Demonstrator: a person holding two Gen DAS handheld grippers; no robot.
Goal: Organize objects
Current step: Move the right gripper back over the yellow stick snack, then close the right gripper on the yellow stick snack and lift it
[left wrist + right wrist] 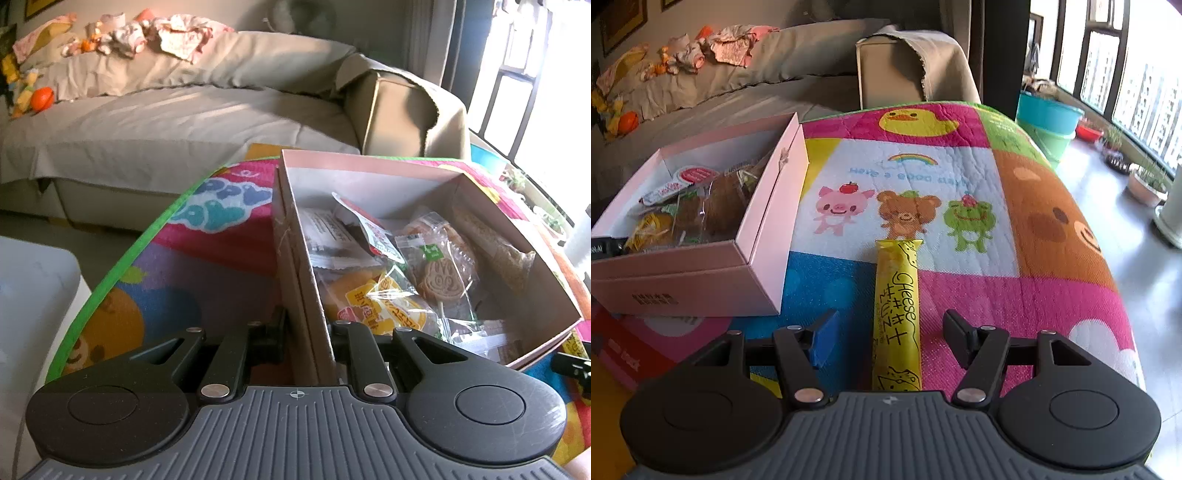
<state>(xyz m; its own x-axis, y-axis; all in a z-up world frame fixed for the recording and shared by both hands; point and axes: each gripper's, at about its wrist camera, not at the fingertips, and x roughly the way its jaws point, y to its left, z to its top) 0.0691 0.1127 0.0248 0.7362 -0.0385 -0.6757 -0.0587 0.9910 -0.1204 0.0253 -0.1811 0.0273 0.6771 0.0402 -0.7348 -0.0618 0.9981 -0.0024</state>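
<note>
A pink cardboard box (369,162) stands on the colourful quilted mat (207,258), filled with several wrapped snacks (439,273). My left gripper (308,325) is shut on the box's near side wall, one finger inside and one outside. In the right wrist view the same box (701,284) sits at the left. A long yellow cheese stick packet (895,295) lies flat on the mat (960,177). My right gripper (889,325) is open and low over it, a finger on each side of the packet with a gap to both.
A red and pink box (646,343) lies under the pink one. A covered sofa (166,110) runs behind the mat. A white container (33,295) stands at the left. Teal buckets (1047,114) and plant pots (1145,184) line the window past the mat's right edge.
</note>
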